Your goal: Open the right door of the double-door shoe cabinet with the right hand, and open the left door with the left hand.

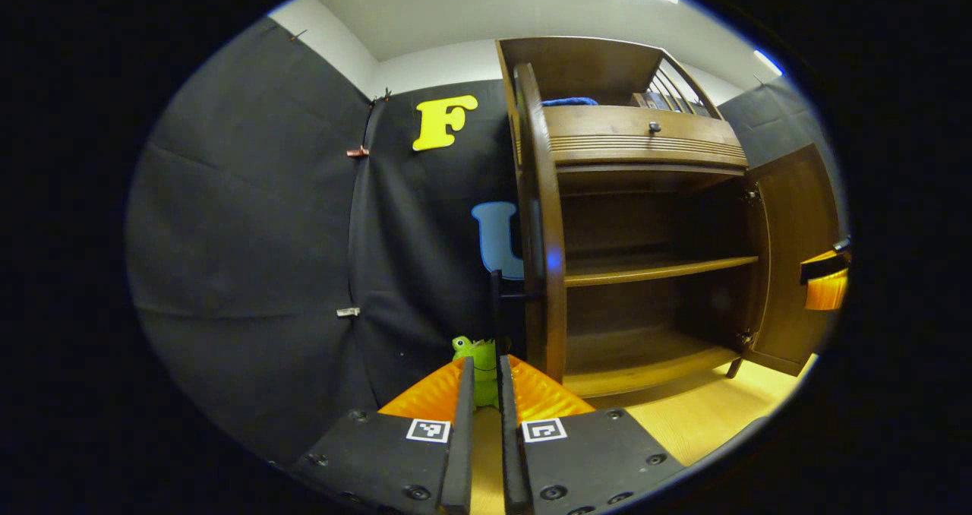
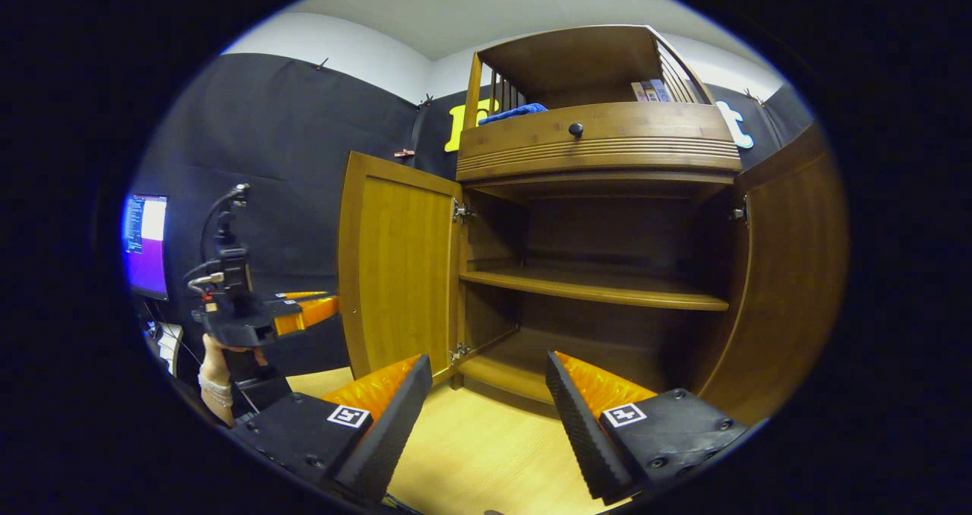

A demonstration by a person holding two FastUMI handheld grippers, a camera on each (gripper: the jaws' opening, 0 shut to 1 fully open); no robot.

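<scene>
The wooden shoe cabinet [image 2: 600, 150] stands with both doors swung wide. In the right gripper view its left door [image 2: 399, 272] shows its inner face, the right door [image 2: 790, 272] fills the right side, and bare shelves [image 2: 592, 287] lie between. My right gripper [image 2: 487, 363] is open in front of the cabinet, holding nothing. In the left gripper view the left door [image 1: 541, 219] is seen edge-on, with its thin dark handle [image 1: 497, 302] sticking out. My left gripper [image 1: 486, 363] is shut on that handle. The left gripper [image 2: 326, 306] sits at the door's outer side, held by a hand [image 2: 215, 378].
A drawer with a dark knob [image 2: 575, 129] tops the cabinet, with a blue cloth [image 2: 516, 111] and books above it. A green toy [image 1: 478, 352] sits low by the wall. A lit monitor [image 2: 148, 241] stands far left. The floor [image 2: 486, 439] is pale wood.
</scene>
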